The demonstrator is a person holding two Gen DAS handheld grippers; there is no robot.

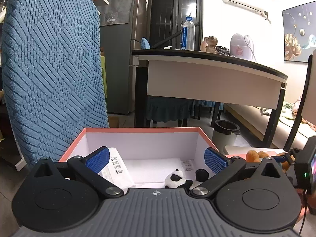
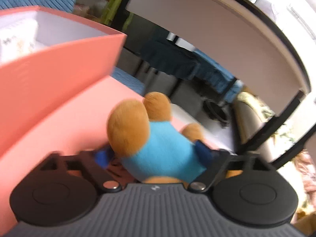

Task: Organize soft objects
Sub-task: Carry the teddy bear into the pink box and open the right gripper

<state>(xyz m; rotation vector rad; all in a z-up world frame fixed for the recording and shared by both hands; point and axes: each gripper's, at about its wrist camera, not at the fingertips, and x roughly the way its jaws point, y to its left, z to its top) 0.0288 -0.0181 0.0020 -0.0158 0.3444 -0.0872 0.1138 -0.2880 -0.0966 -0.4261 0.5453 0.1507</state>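
Left gripper (image 1: 157, 158): spread wide, grasping nothing, poised over the near edge of the box
Right gripper (image 2: 156, 154): clenched on the plush bear, blue pads (image 2: 203, 150) pressed into its sides
Plush bear (image 2: 158, 144): brown, in a light blue shirt, carried just beside the box's outer wall; in the left wrist view only a brown part (image 1: 253, 155) peeps past the box's right edge
Box (image 1: 142, 130): salmon-pink outside, white inside, lid off, just in front of the blue chair
Panda plush (image 1: 177, 179): black and white, lying on the box floor at the near right
White packet (image 1: 116, 166): printed, leaning in the box's left part
Second white packet (image 1: 186, 165): small, by the panda; print too small to read
Pink panel (image 2: 75, 122): flat beneath the bear, possibly the box's lid, view blurred
Blue chair (image 1: 53, 69): textured fabric cover, behind the box at left
Dining table (image 1: 207, 59): dark top, carrying a water bottle (image 1: 188, 33)
Waste bin (image 1: 225, 132): on the floor under the table
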